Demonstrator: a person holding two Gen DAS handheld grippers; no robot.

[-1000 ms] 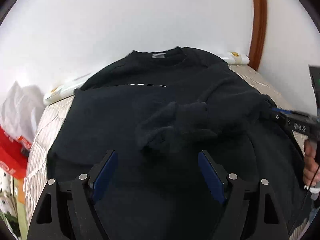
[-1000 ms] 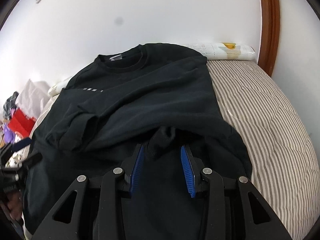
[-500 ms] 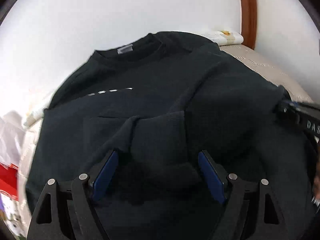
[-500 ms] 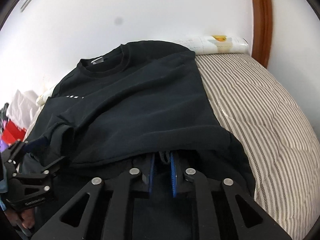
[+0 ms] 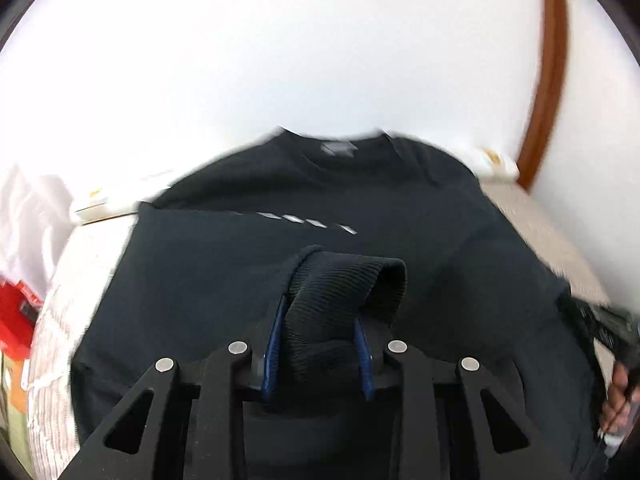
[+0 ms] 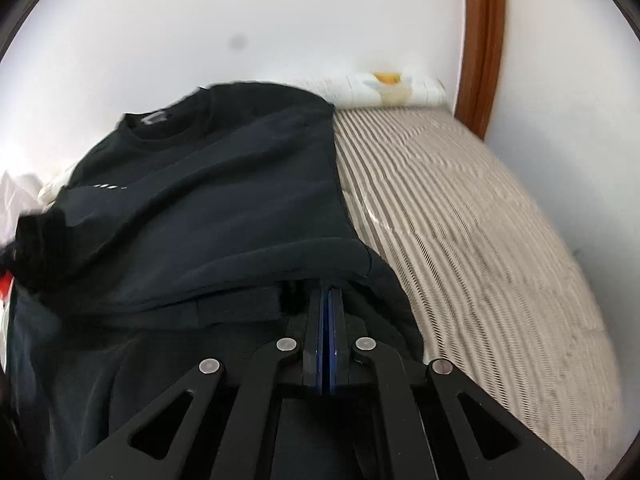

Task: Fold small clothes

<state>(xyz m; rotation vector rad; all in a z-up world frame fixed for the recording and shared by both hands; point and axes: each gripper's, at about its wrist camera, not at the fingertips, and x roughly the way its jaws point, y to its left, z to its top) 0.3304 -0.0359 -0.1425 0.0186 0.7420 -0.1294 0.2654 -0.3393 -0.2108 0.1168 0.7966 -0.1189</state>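
A black long-sleeved cotton sweatshirt point(image 5: 248, 272) lies flat on a bed with a beige-and-white striped cover point(image 6: 472, 216). Its round collar point(image 5: 340, 146), with a small grey label inside, points toward the white wall point(image 5: 280, 48) behind the bed. A short row of white marks point(image 5: 306, 222) runs across the chest, below the collar.

The left gripper point(image 5: 318, 344) is closed on the ribbed black cuff point(image 5: 344, 292) of one sleeve. The cuff stands up between the two blue pads point(image 5: 274, 344) as a thick roll and bends over to the right, so the pads are kept a little apart by the cloth. The cuff is held over the middle of the sweatshirt, below the row of white marks.

The right gripper point(image 6: 325, 332) is pressed fully together; the two blue pads point(image 6: 319, 336) meet with only a thin line between them. Their tips go under a fold of the sweatshirt at its right edge, just beside the bare striped cover, and they seem to pinch a thin layer of the cloth there. In the left wrist view this gripper and the person's right hand point(image 5: 618, 396) appear at the right edge of the sweatshirt.

A white pillow with a yellow print point(image 6: 392, 86) lies at the head of the bed, to the right of the collar, beside a brown wooden frame point(image 6: 480, 44). To the left of the sweatshirt, off the bed, there is something red point(image 5: 16, 320) and some white material point(image 5: 32, 208); both are blurred.
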